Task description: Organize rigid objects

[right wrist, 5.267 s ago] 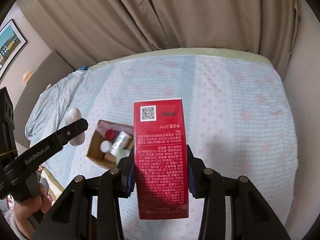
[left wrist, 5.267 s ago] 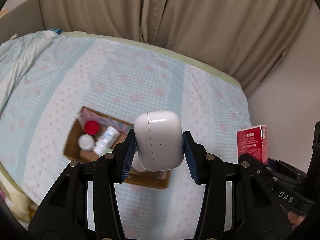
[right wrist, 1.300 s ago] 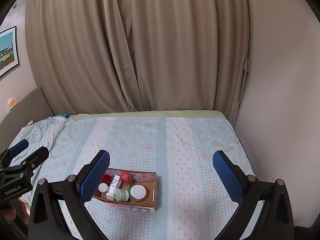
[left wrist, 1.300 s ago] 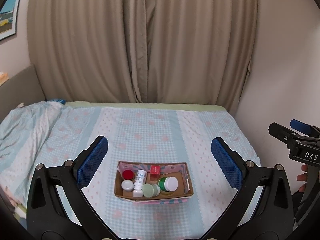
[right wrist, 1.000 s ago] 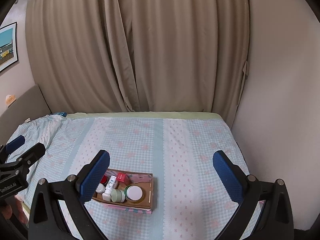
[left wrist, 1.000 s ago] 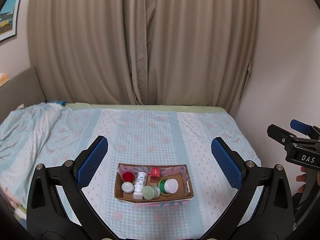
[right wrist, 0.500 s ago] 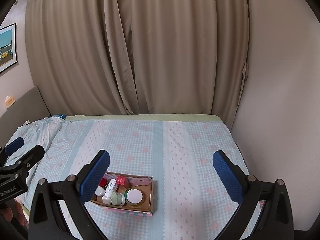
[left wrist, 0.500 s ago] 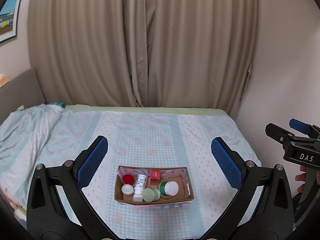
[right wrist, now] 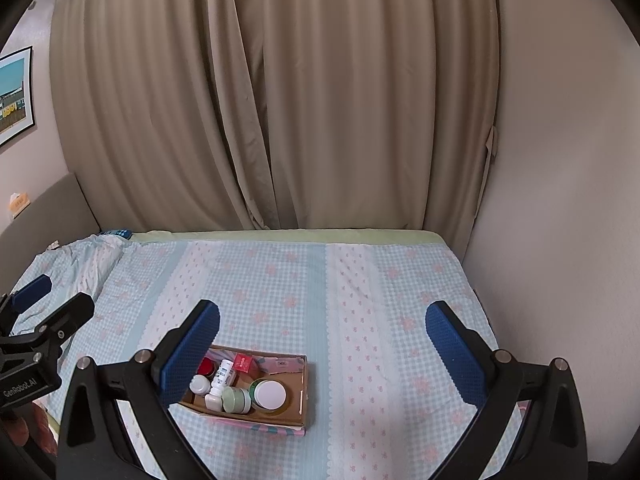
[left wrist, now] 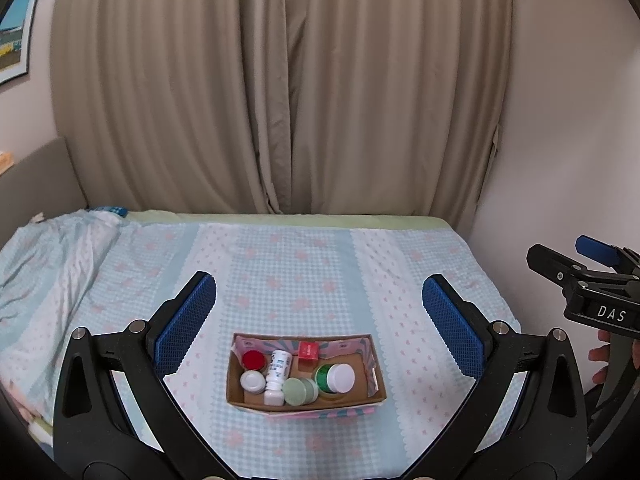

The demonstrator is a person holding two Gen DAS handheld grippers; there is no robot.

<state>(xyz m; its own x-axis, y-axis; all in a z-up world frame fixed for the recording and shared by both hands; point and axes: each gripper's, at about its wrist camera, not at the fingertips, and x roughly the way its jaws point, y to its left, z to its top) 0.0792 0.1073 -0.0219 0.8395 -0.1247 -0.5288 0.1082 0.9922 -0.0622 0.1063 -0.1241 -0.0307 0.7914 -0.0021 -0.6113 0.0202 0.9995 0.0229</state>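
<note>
Big bed (left wrist: 320,264) under it all, soft and squashy, so wobbly for a box. Curtain (left wrist: 280,92) at 12 o'clock, far back, not in the way. Cardboard box (left wrist: 306,402) at 6 o'clock, between the left gripper (left wrist: 319,326) fingers. Looks light, stiff, a bit bendy; best held by the short end walls. Inside, touching: green jar (left wrist: 335,378), small pale jar (left wrist: 300,391), white bottle (left wrist: 277,376), red box (left wrist: 308,351). Hard, smooth, maybe slippery. Right gripper (right wrist: 322,344) wide open too, holding nothing, same as left
</note>
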